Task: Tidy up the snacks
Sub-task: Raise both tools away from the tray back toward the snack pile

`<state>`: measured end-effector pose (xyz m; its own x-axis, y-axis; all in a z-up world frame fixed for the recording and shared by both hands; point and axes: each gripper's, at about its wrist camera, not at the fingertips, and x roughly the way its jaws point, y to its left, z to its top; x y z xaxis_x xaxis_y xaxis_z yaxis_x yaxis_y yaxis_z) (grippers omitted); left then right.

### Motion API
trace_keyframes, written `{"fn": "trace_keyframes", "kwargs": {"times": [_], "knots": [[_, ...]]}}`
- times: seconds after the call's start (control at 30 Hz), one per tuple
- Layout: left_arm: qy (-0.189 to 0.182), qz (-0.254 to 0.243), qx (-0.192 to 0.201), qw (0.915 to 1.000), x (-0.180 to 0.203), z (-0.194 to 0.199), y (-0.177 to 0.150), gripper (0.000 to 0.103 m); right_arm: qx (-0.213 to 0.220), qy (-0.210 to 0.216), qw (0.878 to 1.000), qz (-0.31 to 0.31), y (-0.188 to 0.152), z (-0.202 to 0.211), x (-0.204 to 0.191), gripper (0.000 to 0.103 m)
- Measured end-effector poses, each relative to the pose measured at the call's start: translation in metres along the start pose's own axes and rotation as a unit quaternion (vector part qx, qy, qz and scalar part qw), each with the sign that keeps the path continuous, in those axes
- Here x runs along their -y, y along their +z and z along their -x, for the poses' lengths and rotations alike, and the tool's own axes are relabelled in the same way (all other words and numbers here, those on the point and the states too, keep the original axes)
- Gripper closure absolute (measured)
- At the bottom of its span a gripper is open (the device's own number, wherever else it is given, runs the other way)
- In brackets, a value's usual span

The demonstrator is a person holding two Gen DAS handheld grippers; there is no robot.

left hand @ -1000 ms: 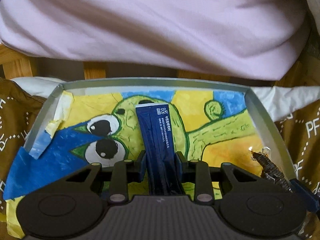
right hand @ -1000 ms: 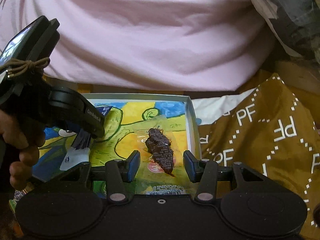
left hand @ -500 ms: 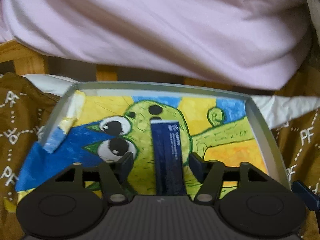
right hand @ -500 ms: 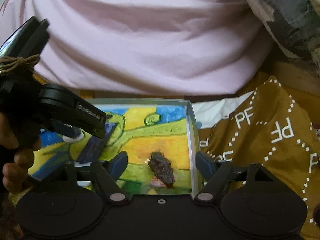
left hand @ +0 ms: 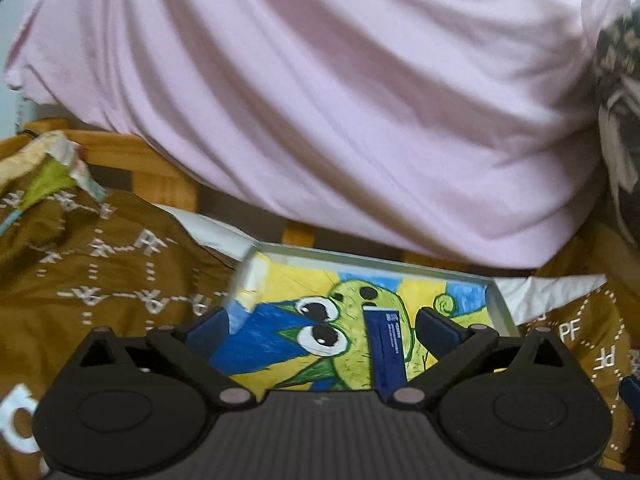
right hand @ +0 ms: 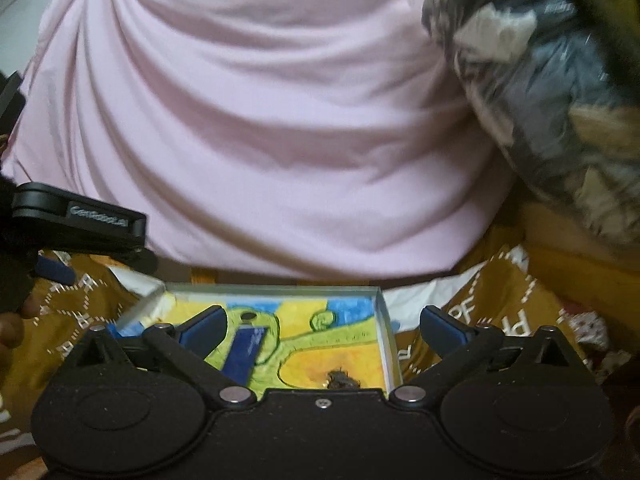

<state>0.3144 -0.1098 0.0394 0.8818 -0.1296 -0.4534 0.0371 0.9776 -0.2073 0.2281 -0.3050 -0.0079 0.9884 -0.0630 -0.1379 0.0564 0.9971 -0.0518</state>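
Snack stick packet [left hand: 387, 350], dark blue and narrow, lies flat inside the shallow tray [left hand: 360, 258], over the green cartoon creature painted on the tray's lining.

Starting left of the tray in the left wrist view, a brown cloth printed with white letters [left hand: 100, 276] spreads out and runs up against the tray's left wall. The left claw [left hand: 320, 326] hangs above the tray with its two blue-tipped fingers spread wide apart, holding nothing; the blue packet sits between them, nearer the right finger, touched by neither. Beyond the tray's far wall a person's pink shirt [left hand: 320, 100] fills the upper view. Right of the tray, the same brown cloth carries on.

In the right wrist view, the left claw's black body [right hand: 76, 220] shows well to the left of the tray [right hand: 384, 320], gripped by a hand [right hand: 12, 320] at the edge of the picture. The blue packet [right hand: 244, 352] lies in the tray's left half. The right claw [right hand: 324, 330] is also wide open and empty. A dark, rough-textured snack piece [right hand: 342, 380] rests at the tray's near right, close to the right wall, partly hidden by the claw's body. A grey patterned bundle [right hand: 560, 100] sits far right of the tray.
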Motion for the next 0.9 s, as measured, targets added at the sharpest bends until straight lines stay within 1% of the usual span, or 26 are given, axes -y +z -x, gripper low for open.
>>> {"fn": "trace_keyframes", "kwargs": {"times": [0.13, 0.23, 0.4, 0.53, 0.63, 0.77, 0.9], "knots": [[-0.002, -0.005, 0.028, 0.9996, -0.011, 0.039, -0.003, 0.001, 0.028, -0.001, 1.000, -0.002, 0.009, 0.033, -0.005, 0.001], [-0.001, -0.010, 0.042, 0.9991, -0.019, 0.065, -0.010, 0.001, 0.039, -0.004, 0.999, -0.005, 0.011, 0.055, -0.011, 0.001], [-0.005, 0.002, 0.036, 0.9993, -0.036, 0.101, -0.025, 0.001, 0.045, -0.003, 0.999, 0.004, 0.010, 0.089, -0.026, 0.001], [-0.011, -0.011, 0.034, 0.9993, -0.047, 0.126, -0.037, 0.001, 0.051, -0.004, 0.999, 0.005, 0.008, 0.119, -0.037, 0.001], [-0.018, -0.019, 0.036, 0.9990, -0.052, 0.144, -0.048, 0.001, 0.056, -0.003, 0.998, -0.012, 0.006, 0.138, -0.047, 0.001], [-0.025, -0.023, 0.044, 0.9985, -0.062, 0.168, -0.060, 0.001, 0.051, -0.002, 0.998, -0.023, 0.002, 0.158, -0.060, 0.001], [-0.023, -0.035, 0.045, 0.9981, -0.070, 0.185, -0.074, 0.001, 0.034, -0.001, 0.999, -0.027, -0.006, 0.173, -0.072, 0.001]]}}
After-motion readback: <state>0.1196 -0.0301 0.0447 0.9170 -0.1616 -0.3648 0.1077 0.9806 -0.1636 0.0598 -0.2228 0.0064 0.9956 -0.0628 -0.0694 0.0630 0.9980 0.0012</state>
